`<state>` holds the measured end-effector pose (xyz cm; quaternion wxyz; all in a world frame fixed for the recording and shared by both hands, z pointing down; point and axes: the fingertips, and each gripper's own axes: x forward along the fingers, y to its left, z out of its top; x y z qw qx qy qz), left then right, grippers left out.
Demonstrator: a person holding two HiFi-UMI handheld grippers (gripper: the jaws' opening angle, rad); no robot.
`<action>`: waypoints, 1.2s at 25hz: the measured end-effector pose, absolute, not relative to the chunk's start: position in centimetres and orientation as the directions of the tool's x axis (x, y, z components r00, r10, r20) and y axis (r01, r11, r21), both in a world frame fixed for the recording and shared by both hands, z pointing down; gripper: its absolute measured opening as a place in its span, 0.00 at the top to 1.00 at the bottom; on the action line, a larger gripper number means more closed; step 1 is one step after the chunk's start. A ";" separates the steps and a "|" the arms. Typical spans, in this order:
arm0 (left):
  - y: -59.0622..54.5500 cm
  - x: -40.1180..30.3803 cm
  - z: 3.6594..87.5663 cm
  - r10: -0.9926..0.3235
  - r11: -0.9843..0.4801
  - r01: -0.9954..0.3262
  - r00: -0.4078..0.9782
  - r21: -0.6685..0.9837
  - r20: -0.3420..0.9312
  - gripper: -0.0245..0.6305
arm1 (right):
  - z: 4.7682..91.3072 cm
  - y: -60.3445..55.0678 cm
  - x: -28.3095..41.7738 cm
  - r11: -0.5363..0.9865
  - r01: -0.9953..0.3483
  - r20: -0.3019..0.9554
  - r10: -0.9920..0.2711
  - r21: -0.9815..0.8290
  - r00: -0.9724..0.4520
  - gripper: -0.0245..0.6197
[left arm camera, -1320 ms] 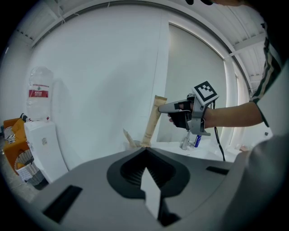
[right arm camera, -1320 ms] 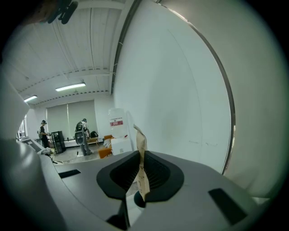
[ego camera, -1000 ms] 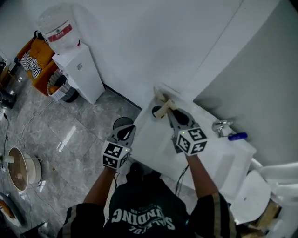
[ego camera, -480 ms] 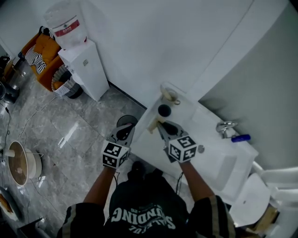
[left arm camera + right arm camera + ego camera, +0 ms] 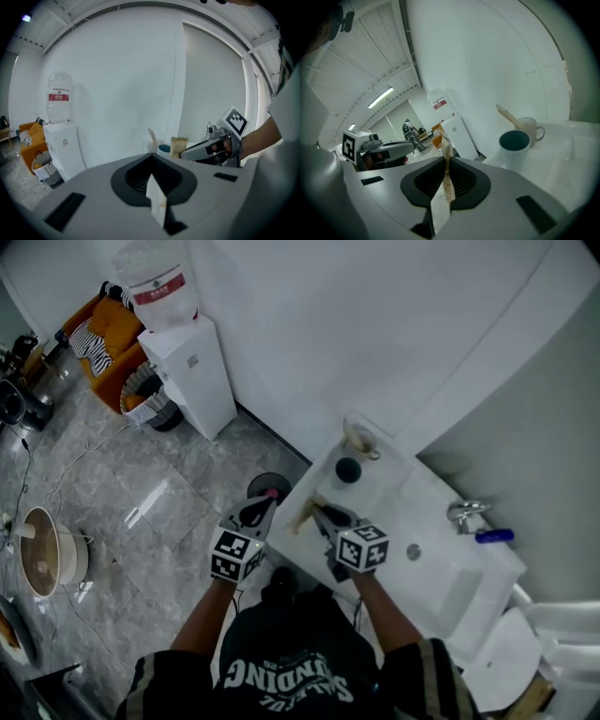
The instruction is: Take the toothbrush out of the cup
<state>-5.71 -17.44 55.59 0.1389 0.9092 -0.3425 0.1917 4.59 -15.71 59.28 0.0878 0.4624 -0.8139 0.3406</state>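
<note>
A dark cup (image 5: 348, 470) (image 5: 514, 140) stands on the white counter (image 5: 384, 512) with nothing in it. Behind it is a pale mug (image 5: 359, 440) (image 5: 530, 128) with another brush (image 5: 507, 116) leaning in it. My right gripper (image 5: 317, 513) (image 5: 446, 161) is shut on a tan toothbrush (image 5: 304, 515) (image 5: 447, 180), held low over the counter's near left corner, apart from the cup. The left gripper view shows this toothbrush (image 5: 178, 146) beside the cup (image 5: 164, 148). My left gripper (image 5: 256, 510) (image 5: 154, 192) hangs shut and empty over the floor, left of the counter.
A sink basin (image 5: 452, 585) with a faucet (image 5: 466, 514) and a blue item (image 5: 494, 536) lies right of the cups. On the floor are a round bin (image 5: 269, 487), a water dispenser (image 5: 192, 371), an orange chair (image 5: 103, 329) and a pot (image 5: 42, 563).
My right gripper has come down and back from the dark cup to the counter's near left corner, with the toothbrush in it. The left gripper shifted slightly.
</note>
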 end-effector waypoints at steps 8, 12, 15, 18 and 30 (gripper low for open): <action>-18.0 -7.9 56.5 -0.604 -0.686 -0.719 0.648 0.110 0.465 0.96 | 64.9 -15.7 4.3 0.202 -0.725 0.503 -0.599 -0.658 -0.623 0.92; -18.0 -8.6 56.8 -0.609 -0.678 -0.728 0.637 0.106 0.473 0.96 | 66.6 -17.2 5.4 0.143 -0.729 0.518 -0.613 -0.670 -0.596 0.92; -18.0 -8.9 57.2 -0.615 -0.669 -0.736 0.627 0.103 0.479 0.96 | 68.4 -18.3 6.4 0.096 -0.747 0.550 -0.616 -0.658 -0.564 0.92; -17.8 -9.3 57.8 -0.612 -0.655 -0.747 0.612 0.112 0.502 0.96 | 70.0 -18.9 7.2 0.064 -0.754 0.574 -0.607 -0.654 -0.550 0.92; -18.0 -9.3 57.4 -0.631 -0.642 -0.759 0.604 0.108 0.488 0.96 | 74.9 -19.8 8.4 0.014 -0.796 0.670 -0.531 -0.605 -0.518 0.89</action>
